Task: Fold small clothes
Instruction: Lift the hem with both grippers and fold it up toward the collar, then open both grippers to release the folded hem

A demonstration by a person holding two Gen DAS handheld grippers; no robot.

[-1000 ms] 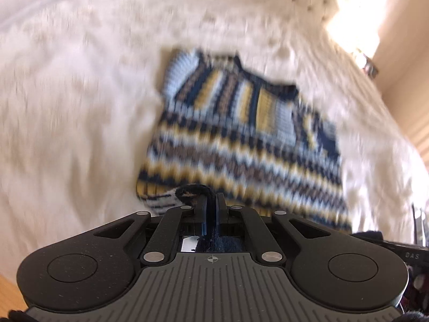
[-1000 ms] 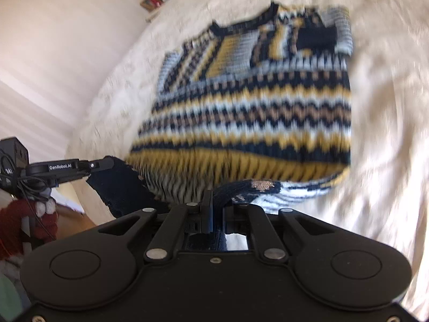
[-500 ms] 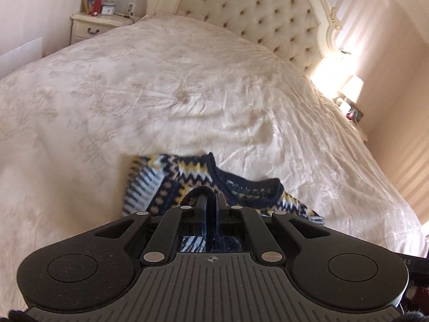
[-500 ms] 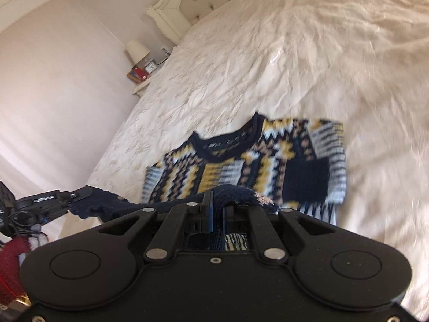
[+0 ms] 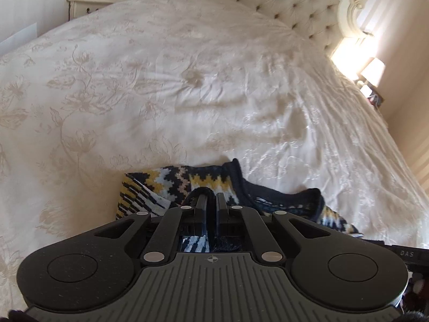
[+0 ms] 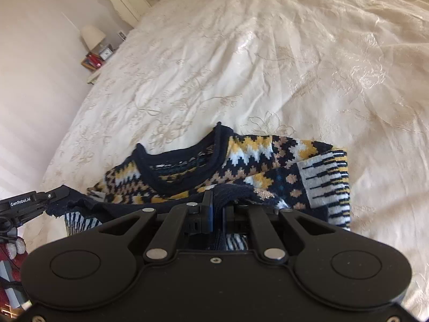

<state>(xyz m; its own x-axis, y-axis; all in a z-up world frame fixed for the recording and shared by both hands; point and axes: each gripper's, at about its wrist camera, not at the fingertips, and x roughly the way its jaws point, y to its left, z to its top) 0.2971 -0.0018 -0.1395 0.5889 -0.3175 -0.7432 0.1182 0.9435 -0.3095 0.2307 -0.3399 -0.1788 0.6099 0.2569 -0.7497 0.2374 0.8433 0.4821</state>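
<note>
A small knitted sweater (image 6: 268, 161) with navy, yellow, white and tan zigzag stripes lies on the cream bedspread (image 6: 268, 67). Its navy neckline faces away from me. It also shows in the left wrist view (image 5: 171, 182), low in the frame. My left gripper (image 5: 210, 201) is shut on the sweater's navy hem, which is folded up over the body. My right gripper (image 6: 217, 204) is shut on the same hem further right. The left gripper (image 6: 57, 197) also shows at the left edge of the right wrist view, with the dark hem stretched between the two.
The wide bed runs ahead to a tufted headboard (image 5: 295, 2). A nightstand (image 5: 99, 0) with small items stands at the far left, and a lit lamp (image 5: 372, 72) at the right. Another lamp (image 6: 92, 36) shows in the right wrist view.
Both grippers have carried the hem forward over the sweater toward the neckline. The flat striped body seen a second ago is now covered and the sweater looks about half as long.
</note>
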